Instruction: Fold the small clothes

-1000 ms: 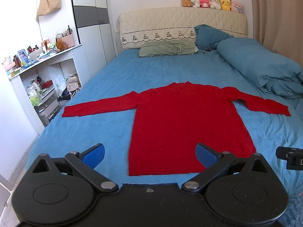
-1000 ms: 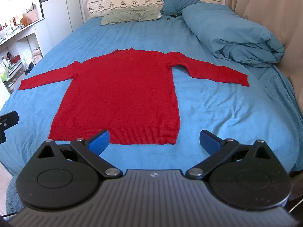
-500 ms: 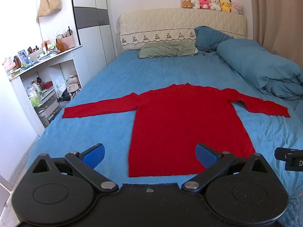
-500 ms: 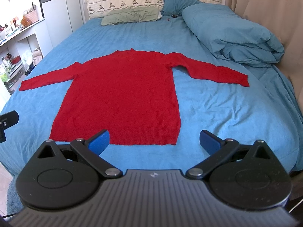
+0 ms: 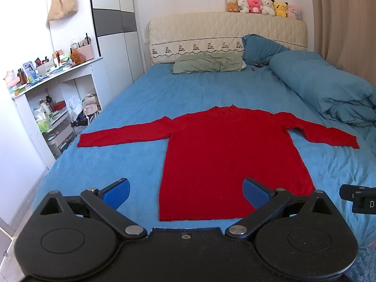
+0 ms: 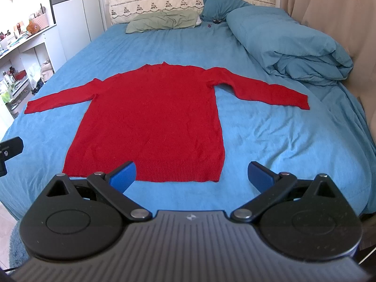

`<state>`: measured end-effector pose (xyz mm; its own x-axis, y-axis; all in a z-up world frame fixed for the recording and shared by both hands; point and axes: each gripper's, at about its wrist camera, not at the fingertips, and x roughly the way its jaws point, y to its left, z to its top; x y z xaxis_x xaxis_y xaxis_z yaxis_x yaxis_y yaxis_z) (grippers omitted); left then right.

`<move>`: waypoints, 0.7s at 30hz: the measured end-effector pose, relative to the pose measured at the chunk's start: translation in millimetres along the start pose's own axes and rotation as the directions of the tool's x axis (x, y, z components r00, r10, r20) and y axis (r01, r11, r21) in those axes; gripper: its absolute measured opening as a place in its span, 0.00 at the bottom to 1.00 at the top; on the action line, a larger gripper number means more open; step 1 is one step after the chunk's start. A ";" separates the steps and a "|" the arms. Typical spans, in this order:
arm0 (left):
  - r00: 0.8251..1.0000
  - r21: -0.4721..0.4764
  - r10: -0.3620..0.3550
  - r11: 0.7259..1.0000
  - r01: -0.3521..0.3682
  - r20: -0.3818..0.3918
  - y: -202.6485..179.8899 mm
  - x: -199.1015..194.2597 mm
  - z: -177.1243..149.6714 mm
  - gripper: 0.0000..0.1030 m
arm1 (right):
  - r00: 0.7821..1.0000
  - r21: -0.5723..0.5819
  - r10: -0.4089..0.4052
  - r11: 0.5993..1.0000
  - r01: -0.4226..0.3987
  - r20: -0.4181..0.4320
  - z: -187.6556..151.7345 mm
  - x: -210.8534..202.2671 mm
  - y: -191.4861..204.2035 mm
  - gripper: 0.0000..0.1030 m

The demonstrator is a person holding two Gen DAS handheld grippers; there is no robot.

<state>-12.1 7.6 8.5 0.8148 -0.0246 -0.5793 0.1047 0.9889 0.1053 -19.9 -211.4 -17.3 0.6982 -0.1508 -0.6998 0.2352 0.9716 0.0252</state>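
Sweater (image 5: 225, 155) lay flat on the bed sheet (image 5: 164, 94), red knit, unfolded, both sleeves spread out to the sides, collar toward the headboard (image 5: 225, 33), ribbed hem toward the cameras. Left gripper (image 5: 185, 193) hovered at the foot of the bed, blue pads wide apart, nothing between them; its left pad (image 5: 117, 192) sat over bare sheet, its right pad (image 5: 255, 192) over the hem area in that view, contact not determinable. Right gripper (image 6: 191, 175) was also spread and empty, left pad (image 6: 123, 174) overlapping the hem edge in its view, right pad (image 6: 260, 175) over bare sheet past the sweater's right corner. Each gripper showed as a black edge in the other's view. Rolled blue duvet (image 6: 289, 47) lay along the right side of the bed, near the right sleeve cuff. Green pillow (image 5: 209, 63) and blue pillow (image 5: 260, 49) sat against the headboard, row of plush toys (image 5: 263, 7) on top of it. Cluttered white shelf unit (image 5: 49, 89) stood left of the bed
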 end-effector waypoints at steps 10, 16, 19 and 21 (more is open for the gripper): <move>1.000 0.004 -0.003 1.000 0.003 -0.007 -1.4 2.3 2.2 1.00 | 1.000 0.006 0.000 1.000 0.000 -0.002 2.4 0.0 1.0 1.00; 1.000 0.009 -0.018 1.000 0.018 -0.024 -7.5 22.4 16.9 1.00 | 1.000 0.023 -0.008 1.000 0.009 -0.014 15.1 11.6 -3.9 1.00; 0.999 0.021 -0.029 0.999 0.030 -0.032 -15.2 42.9 33.0 1.00 | 1.000 0.044 -0.016 0.999 0.017 -0.020 27.2 25.3 -15.1 1.00; 0.999 0.031 -0.039 0.999 0.040 -0.025 -21.3 61.9 50.5 1.00 | 0.999 0.067 -0.031 0.997 0.032 -0.018 39.3 35.7 -25.1 1.00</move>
<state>64.9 -22.3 11.2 0.7957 -0.0596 -0.6028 0.1545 0.9822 0.1068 25.7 -248.3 -14.9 0.6786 -0.1775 -0.7127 0.3022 0.9519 0.0507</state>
